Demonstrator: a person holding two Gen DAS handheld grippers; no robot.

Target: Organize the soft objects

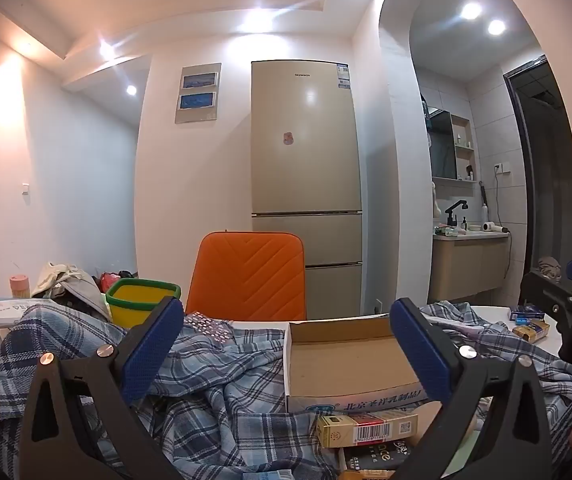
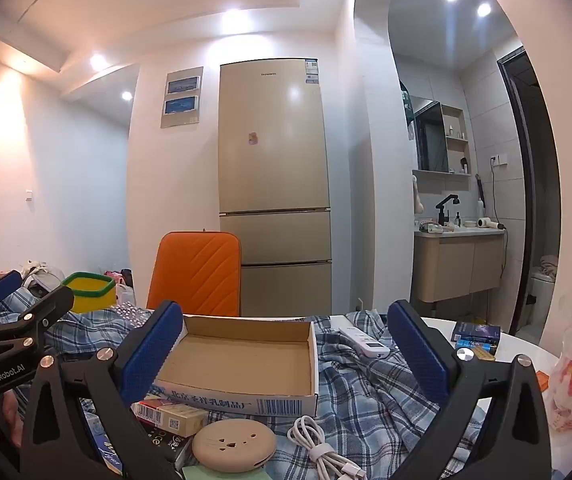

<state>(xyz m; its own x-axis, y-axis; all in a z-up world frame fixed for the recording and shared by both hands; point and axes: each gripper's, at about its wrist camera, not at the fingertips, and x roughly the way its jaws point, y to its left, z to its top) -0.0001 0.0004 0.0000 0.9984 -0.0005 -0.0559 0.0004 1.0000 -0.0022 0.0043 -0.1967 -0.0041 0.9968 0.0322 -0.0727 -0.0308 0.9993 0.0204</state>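
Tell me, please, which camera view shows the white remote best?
The right wrist view: the remote lies in plain sight on the plaid cloth, right of the cardboard box. The left wrist view shows nothing I can identify as the remote; that tool's right finger covers the area beside the box.

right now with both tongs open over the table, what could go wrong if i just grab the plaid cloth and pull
1. The cardboard box sits on the plaid cloth; pulling could tip or drag it.
2. The white remote and white cable lie on the cloth and may slide off the table.
3. The right tongs and left tongs are close together, so they might collide.
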